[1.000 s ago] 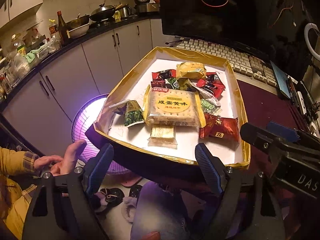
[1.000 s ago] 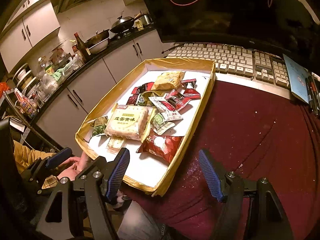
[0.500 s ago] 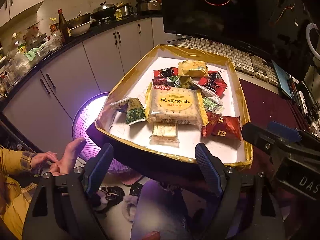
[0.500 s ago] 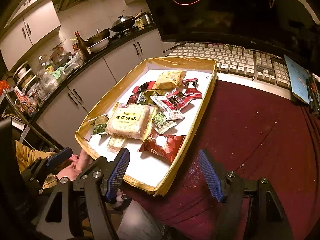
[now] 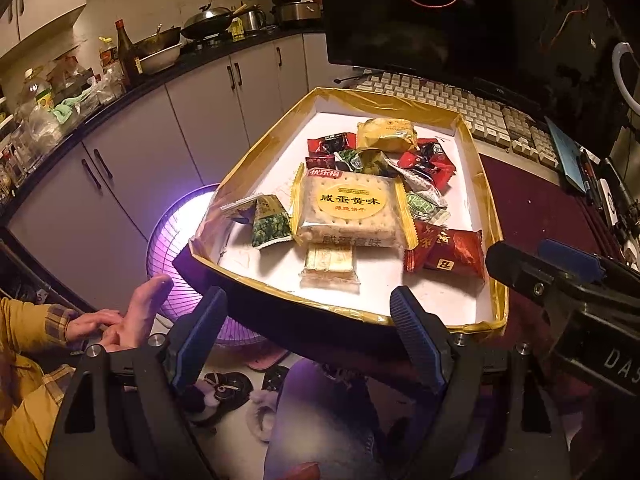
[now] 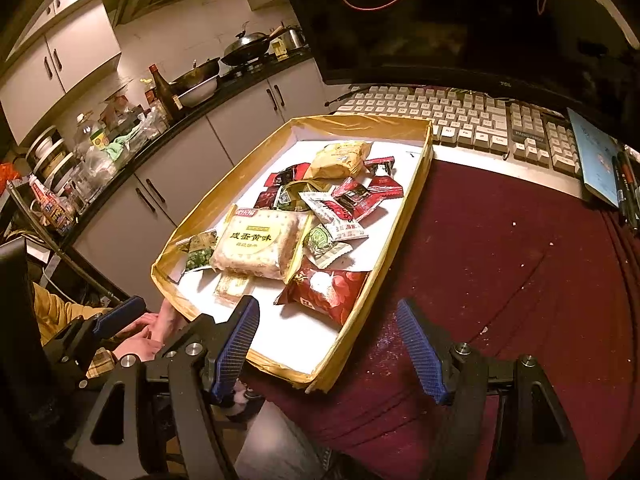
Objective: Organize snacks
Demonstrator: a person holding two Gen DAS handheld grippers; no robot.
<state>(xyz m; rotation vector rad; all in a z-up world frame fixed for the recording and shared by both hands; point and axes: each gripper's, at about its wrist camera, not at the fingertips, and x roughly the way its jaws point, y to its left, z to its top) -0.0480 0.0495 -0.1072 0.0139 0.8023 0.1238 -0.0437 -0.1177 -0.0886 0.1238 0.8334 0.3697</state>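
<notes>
Snack tray [image 5: 486, 200] sits on desk [image 6: 520, 248], its near-left corner overhanging the desk edge. Snacks piled mid-tray, cracker pack [image 5: 348, 210] biggest; bare tray floor near front rim. Left claw [image 5: 316, 344] & right claw [image 6: 328, 346] both spread wide, empty, short of tray. Right view shows open red cloth beside tray; left view shows a hand [image 5: 132, 316] below.

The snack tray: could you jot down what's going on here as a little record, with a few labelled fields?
container: gold-rimmed tray with a white floor, on a dark red tablecloth
largest item: cracker pack with a yellow label, near the tray's middle
beside it: green pea packet on one side, red snack bag on the other
far end: yellow bun packet among small red candies
left tool: open, empty, short of the tray
right tool: open, empty
behind the tray: keyboard
</notes>
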